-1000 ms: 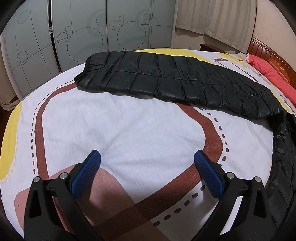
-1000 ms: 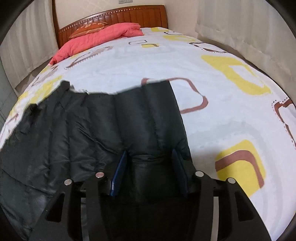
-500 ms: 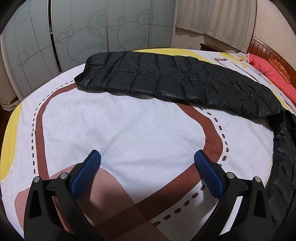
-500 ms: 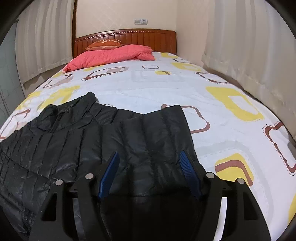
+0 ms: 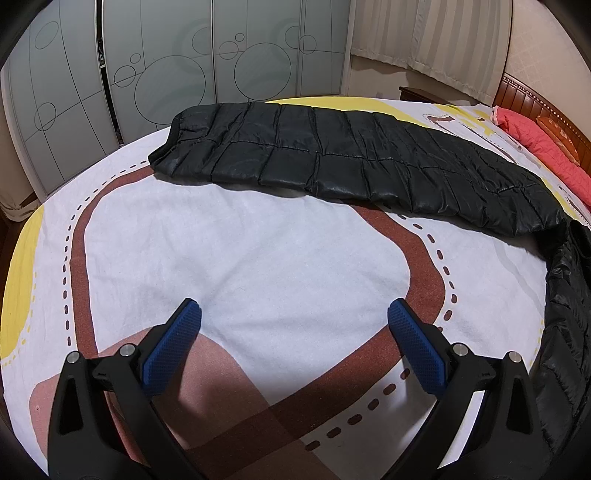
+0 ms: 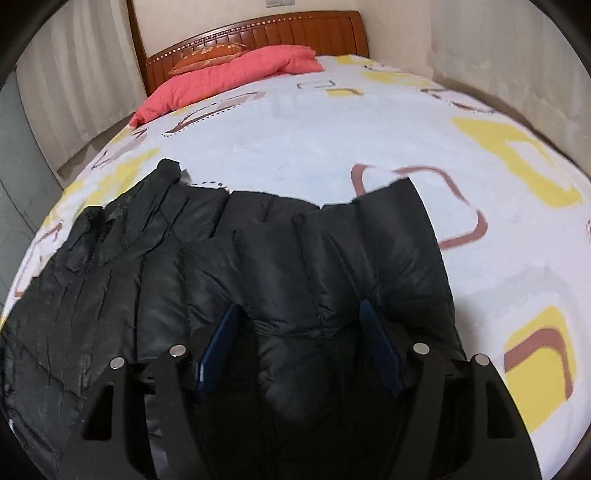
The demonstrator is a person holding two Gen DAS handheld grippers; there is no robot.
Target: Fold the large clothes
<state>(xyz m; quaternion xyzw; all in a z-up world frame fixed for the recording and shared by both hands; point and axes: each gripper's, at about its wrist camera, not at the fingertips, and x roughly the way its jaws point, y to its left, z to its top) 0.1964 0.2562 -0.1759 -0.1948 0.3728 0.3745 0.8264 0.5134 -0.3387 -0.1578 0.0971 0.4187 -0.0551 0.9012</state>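
- Left wrist view: the left gripper (image 5: pixel 293 332) hangs over bare bedsheet (image 5: pixel 258 240), its blue fingers (image 5: pixel 173 343) spread wide with nothing between them.
- The black puffer jacket (image 5: pixel 351 162) is well ahead of it. One long quilted sleeve stretches across the bed toward the wardrobe doors (image 5: pixel 184 62), and the body of the jacket drops out of view at the right edge.
- My reading: the sleeve is unfolded, so this hand's next useful job is to take the cuff end at the far left and carry it over the body. It should grip only the cuff layer and not catch the sheet beneath.
- Right wrist view: the right gripper (image 6: pixel 299 343) sits low over the jacket (image 6: pixel 221 266), near its right side. A ridge of padding bulges up between the fingers (image 6: pixel 218 347). They stand apart, and I cannot see the pads pressing on the fabric, so I judge it unheld.
- The jacket's top edge lies roughly flat, with the collar (image 6: pixel 168 171) at the upper left. The pink quilt (image 6: pixel 229 77) and headboard (image 6: pixel 258 33) are well clear.
- To do this step well, lift the gripper straight off without dragging the slippery shell, then check that the folded edge lies straight.
- Risk: puffy filling springs back, so press the fold flat before moving on.
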